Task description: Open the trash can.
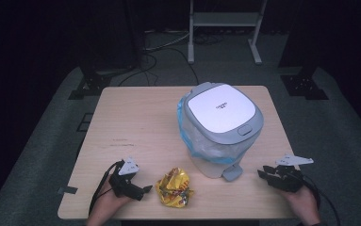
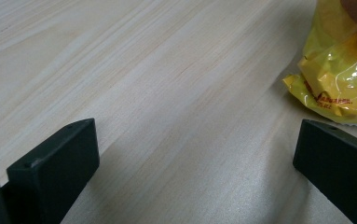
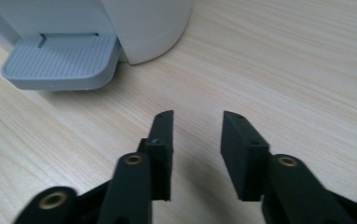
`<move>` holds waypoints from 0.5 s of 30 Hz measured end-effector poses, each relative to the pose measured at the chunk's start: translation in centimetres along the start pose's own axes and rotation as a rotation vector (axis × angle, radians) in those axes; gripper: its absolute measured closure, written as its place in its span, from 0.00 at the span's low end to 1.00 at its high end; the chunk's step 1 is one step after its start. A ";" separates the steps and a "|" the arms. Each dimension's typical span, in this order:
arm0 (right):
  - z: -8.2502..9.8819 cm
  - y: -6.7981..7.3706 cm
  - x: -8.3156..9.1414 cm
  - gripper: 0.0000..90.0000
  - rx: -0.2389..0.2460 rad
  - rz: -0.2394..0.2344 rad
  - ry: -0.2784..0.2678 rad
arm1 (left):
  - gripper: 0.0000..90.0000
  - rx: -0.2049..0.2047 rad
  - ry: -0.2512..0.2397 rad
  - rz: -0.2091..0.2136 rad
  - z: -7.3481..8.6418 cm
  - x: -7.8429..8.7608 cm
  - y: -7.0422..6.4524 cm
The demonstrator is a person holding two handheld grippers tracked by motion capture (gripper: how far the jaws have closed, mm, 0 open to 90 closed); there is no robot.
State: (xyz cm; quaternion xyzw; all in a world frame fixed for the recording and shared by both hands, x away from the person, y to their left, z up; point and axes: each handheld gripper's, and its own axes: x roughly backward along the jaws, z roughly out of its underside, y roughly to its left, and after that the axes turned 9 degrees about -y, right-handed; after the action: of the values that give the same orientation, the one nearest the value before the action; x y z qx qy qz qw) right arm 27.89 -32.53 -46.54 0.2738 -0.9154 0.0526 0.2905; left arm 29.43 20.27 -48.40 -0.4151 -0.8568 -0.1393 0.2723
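Note:
A crumpled yellow snack wrapper (image 1: pixel 174 187) lies near the table's front edge. My left gripper (image 1: pixel 143 190) rests on the table just left of it, jaws pointing toward it. In the left gripper view the jaws (image 2: pixel 197 140) stand wide open over bare wood, with the wrapper (image 2: pixel 339 79) ahead at the right, not touched. A white pedal bin (image 1: pixel 218 127) with a grey-rimmed shut lid and a blue-tinted liner stands right of centre. My right gripper (image 1: pixel 265 173) lies to the right of its grey pedal (image 1: pixel 232 173). Its jaws (image 3: pixel 197 126) are a narrow gap apart with nothing between them, short of the pedal (image 3: pixel 59 60).
The light wooden table (image 1: pixel 135 122) has bare surface on its left half and behind the wrapper. The bin body (image 3: pixel 139 23) stands close ahead of the right gripper. Beyond the table are dark floor, cables and a metal stand's legs (image 1: pixel 225 28).

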 end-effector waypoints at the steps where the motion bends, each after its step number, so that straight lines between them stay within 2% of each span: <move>1: -0.1 0.0 0.1 0.79 -0.001 -0.005 -0.006 | 0.00 0.000 0.000 0.000 0.0 0.0 0.0; 4: -0.2 0.1 0.3 0.84 0.000 -0.006 -0.005 | 0.00 0.000 0.000 0.000 0.0 0.0 0.0; 5: -0.4 0.2 0.4 0.89 0.001 -0.007 -0.007 | 0.00 -0.001 0.000 0.000 0.0 0.0 0.0; 7: -0.5 0.3 0.6 0.93 0.005 -0.009 -0.013 | 0.00 0.000 0.000 0.000 0.0 0.0 0.0; 15: -0.8 0.6 0.9 1.00 0.011 -0.021 -0.005 | 0.00 0.000 0.000 0.000 0.0 0.0 0.0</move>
State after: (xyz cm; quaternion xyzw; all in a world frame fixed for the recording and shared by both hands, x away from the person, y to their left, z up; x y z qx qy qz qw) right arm 27.41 -32.25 -45.33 0.2851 -0.9128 0.0539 0.2873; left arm 29.43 20.27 -48.40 -0.4152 -0.8567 -0.1394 0.2723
